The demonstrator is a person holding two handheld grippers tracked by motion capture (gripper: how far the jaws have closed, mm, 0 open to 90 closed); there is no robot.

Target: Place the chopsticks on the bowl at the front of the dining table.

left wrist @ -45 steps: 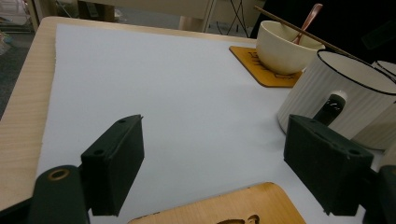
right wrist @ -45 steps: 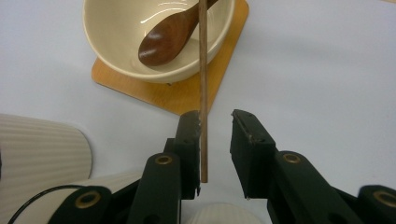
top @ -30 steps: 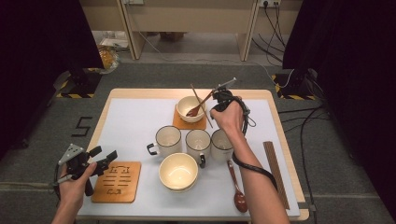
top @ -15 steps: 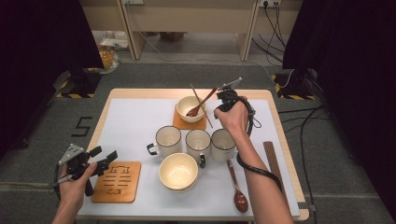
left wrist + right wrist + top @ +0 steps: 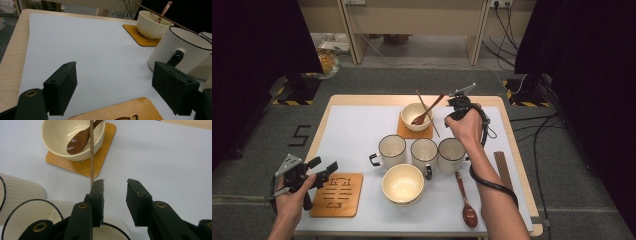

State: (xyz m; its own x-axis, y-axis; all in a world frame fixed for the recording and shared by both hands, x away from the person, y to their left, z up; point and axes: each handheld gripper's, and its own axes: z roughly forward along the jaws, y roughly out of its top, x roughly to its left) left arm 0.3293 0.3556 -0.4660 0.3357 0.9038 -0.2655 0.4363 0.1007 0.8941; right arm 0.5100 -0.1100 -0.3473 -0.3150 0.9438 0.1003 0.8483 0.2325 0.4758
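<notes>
Right hand-held gripper (image 5: 114, 185) hangs released and empty above the mugs, nearly where it was before; its chopstick (image 5: 91, 152) now rests across the bowl (image 5: 57, 135).

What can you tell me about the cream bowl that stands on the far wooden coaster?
The cream round bowl looks like glazed ceramic, with a glossy inside. It stands upright on a square wooden coaster at the far middle of the white mat. A dark brown wooden spoon lies inside, its handle leaning over the rim. A thin wooden chopstick rests across its rim. The right claw is nearby, open, not touching it.
</notes>
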